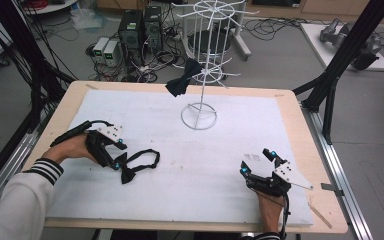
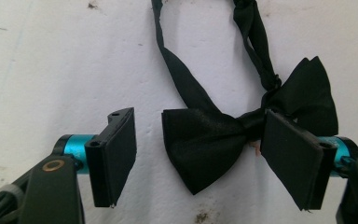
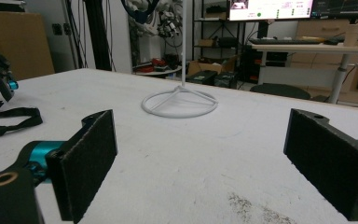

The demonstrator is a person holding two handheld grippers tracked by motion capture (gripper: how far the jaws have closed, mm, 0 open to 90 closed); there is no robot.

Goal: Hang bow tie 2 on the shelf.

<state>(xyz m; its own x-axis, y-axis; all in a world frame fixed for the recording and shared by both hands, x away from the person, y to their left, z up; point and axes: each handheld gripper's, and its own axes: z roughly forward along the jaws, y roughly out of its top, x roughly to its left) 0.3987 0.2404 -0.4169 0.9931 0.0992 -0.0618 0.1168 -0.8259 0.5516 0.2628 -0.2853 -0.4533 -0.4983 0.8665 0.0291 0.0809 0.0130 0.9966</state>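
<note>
Currently the left gripper (image 1: 116, 156) is held low over the white mat (image 1: 220, 145), angled down at the black bow tie (image 2: 242, 140) lying flat near the mat's left edge. Its jaws stand apart on either side of the bow: one wing lies between them, the far pad overlaps the knot, and no pad presses the fabric. The strap (image 1: 145, 157) loops away from the gripper. The right gripper (image 1: 257, 164) rests at the mat's near right, jaws wide, holding nothing, well apart from the tie and aimed toward the white wire stand (image 1: 200, 116).

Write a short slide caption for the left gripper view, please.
Left tool straddles a black bow tie on the white mat, jaws open.
</note>
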